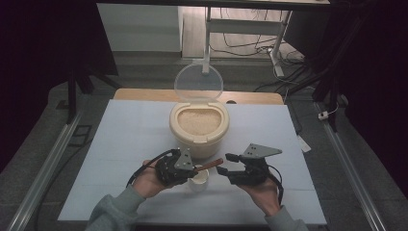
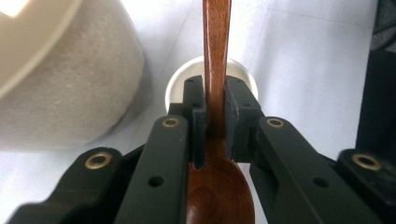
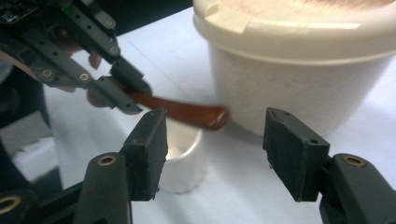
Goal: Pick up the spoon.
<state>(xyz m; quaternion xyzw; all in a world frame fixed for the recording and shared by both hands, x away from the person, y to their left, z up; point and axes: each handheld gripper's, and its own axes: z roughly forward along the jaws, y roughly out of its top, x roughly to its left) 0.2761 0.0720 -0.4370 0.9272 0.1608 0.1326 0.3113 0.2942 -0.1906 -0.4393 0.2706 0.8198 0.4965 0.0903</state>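
L gripper (image 1: 191, 169) sits low on the pale blue-white table sheet (image 1: 125, 139), in my left hand (image 1: 146, 180), and it's clamped tight on the brown wooden spoon (image 1: 208, 165). From the left gripper view the pads (image 2: 198, 112) pinch the spoon's neck (image 2: 215, 70) just above the bowl; the bowl end lies back between the black jaw arms, and the handle runs straight out ahead, over the small white round cup (image 2: 243, 74). In the high view the handle pokes out toward the R gripper (image 1: 224, 169), tilted slightly up, w/ the cup (image 1: 198, 180) right under it.

R gripper is in my right hand (image 1: 262, 192), jaws spread fairly wide w/ nothing between the pads. In the right gripper view the spoon's handle tip (image 3: 212, 117) hangs just beyond and above the gap between my two black pads (image 3: 152, 140), not touching either; the cup (image 3: 184, 161) stands just behind the left-hand pad in that view. The L gripper (image 3: 126, 91) shows there too, gripping the spoon further back.

The big cream round plastic tub of rice (image 1: 198, 126) stands just behind both grippers, mid-table, close to the cup but apart from it as far as I can tell. Its clear round lid (image 1: 198, 83) is flipped up and standing upright at the back rim. In the right gripper view the tub wall (image 3: 303, 88) is right behind the spoon tip; touching or not, can't tell.
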